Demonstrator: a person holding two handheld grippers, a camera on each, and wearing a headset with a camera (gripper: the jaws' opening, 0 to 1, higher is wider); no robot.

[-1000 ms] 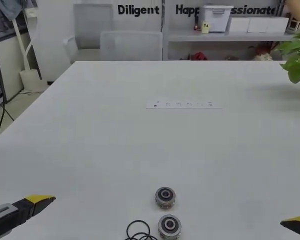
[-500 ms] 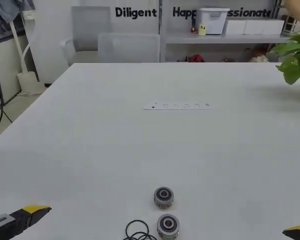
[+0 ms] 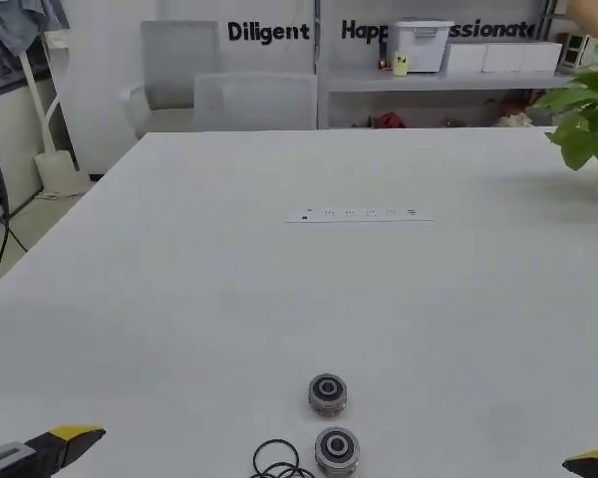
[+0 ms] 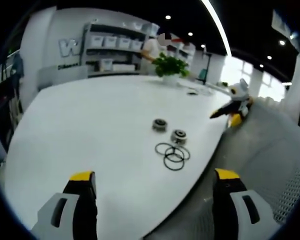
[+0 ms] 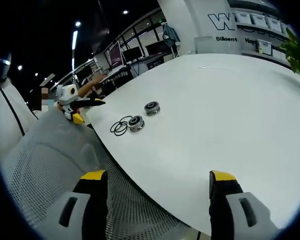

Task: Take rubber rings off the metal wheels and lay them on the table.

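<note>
- rubber rings [image 3: 277,459] lie flat just beside the near wheel [image 3: 336,449], likely already stripped off it.
- left gripper [image 4: 154,175] and right gripper [image 5: 157,175] flank that wheel, well apart from it, jaws spread and empty.

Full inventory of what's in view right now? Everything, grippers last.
table: 1, white, runs across the whole head view
metal wheels: 2, silver with dark centres, near edge of the table, one behind the other
rubber rings: about 3, black, overlapping, flat on the table beside the nearer wheel
strip: 1, white with small marks, mid-table
plant: 1, green, far right of the table
chairs: 2, grey, behind the far edge
storage box: 1, white, on the back shelf
left gripper: 1, yellow tips, open, empty, off the table's near edge
right gripper: 1, yellow tips, open, empty, off the table's near edge
</note>
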